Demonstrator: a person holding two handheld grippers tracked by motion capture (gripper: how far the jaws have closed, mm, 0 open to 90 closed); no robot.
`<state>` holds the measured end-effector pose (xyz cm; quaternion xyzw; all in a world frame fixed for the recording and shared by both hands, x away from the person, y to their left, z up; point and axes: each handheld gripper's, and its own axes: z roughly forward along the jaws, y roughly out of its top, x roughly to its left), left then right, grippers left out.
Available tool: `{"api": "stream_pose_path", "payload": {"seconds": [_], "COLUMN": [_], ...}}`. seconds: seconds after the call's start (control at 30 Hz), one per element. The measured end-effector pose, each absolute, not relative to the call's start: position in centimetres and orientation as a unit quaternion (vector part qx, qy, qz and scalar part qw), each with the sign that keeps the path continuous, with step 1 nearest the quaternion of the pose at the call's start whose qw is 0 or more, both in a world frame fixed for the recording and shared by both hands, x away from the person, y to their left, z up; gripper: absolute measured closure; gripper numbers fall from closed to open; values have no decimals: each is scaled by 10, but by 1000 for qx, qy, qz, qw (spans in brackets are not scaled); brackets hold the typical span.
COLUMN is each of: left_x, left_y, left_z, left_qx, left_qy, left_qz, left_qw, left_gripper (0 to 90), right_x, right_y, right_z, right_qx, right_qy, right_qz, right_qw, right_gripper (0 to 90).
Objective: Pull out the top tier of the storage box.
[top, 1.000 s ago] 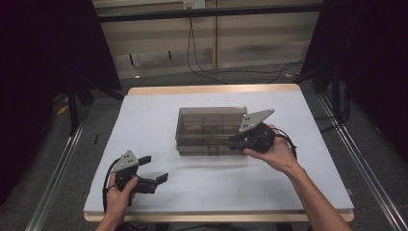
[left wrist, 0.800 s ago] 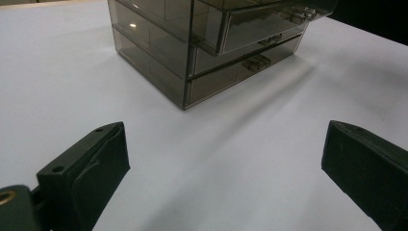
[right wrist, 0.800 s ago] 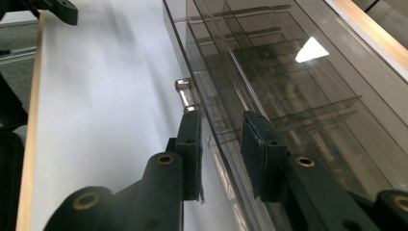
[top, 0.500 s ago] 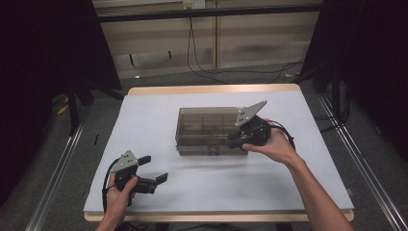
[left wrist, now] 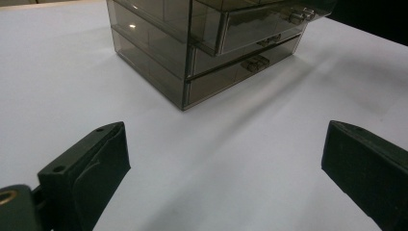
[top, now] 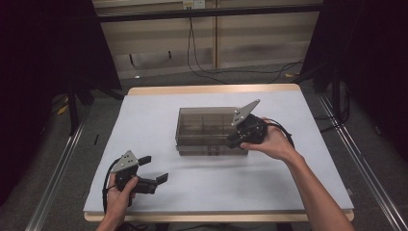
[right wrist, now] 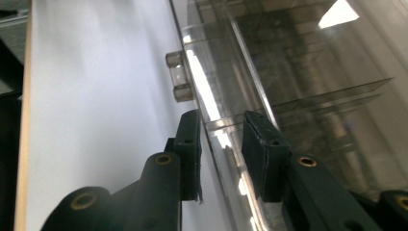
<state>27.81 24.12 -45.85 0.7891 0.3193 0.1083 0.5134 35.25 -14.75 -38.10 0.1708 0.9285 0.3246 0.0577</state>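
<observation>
The right gripper (right wrist: 220, 144) straddles the drawer front (right wrist: 216, 103) of the smoky box (top: 209, 130), jaws just closing, not yet pinching; square them, squeeze, pull straight. Left gripper (left wrist: 226, 168) rests open.

Overall light: the white bench (top: 159, 120) is lit from overhead; the room around it is dark, near black at both sides.
Shadows: soft and short beside the smoky drawer box (top: 207, 130) in the left gripper view.
Glare: bright streaks along the box's clear front edge in the right gripper view, with a white patch at top right.
Focus: the high view is slightly soft; the near fingers (right wrist: 190, 149) are blurred.
Exposure: the bench looks almost washed out.
</observation>
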Motion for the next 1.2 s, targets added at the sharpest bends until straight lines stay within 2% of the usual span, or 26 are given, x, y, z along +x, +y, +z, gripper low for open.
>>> {"api": "stream_pose_path", "payload": {"seconds": [0.37, 0.7, 0.93, 1.2], "left_x": [278, 278, 278, 278], "left_y": [242, 242, 242, 242], "left_z": [-458, -458, -458, -458], "left_qx": [789, 790, 789, 790], "left_qy": [322, 321, 321, 321], "left_qz": [110, 110, 109, 109], "left_qw": [512, 511, 512, 511], "left_gripper": [27, 27, 27, 27], "right_x": [357, 359, 360, 359], "right_y": [-141, -140, -141, -141], "right_z": [-383, -388, -389, -391], "right_qx": [158, 139, 138, 129], "right_qy": [936, 942, 944, 948], "right_qz": [313, 303, 300, 291], "right_qw": [43, 28, 21, 11], "right_gripper": [725, 827, 822, 856]}}
